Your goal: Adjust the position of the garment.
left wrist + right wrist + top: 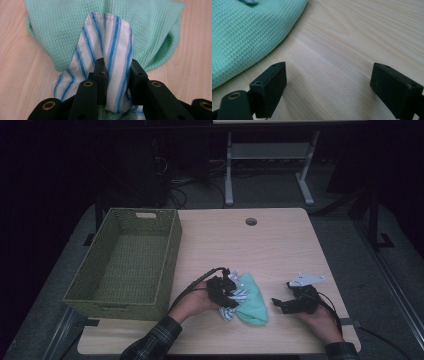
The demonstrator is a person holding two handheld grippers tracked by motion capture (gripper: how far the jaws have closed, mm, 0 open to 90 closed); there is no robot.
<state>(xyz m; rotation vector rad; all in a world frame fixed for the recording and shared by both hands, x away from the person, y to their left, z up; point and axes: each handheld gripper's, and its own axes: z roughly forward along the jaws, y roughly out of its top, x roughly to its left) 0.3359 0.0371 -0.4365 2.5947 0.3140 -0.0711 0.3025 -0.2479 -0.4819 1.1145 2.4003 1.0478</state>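
Left gripper view: blue-striped white cloth (110,50) is pinched by left gripper (116,72); mint waffle-weave towel (62,30) could get dragged along underneath, tbh.

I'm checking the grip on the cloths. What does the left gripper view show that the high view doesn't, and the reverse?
Left gripper view: the left tool pinching a fold of the blue-striped white cloth, and the waffle weave of the green cloth.
High view: the green wicker basket left of the cloths, and the right tool open, apart from them.
Both: the two cloths on the wooden table.
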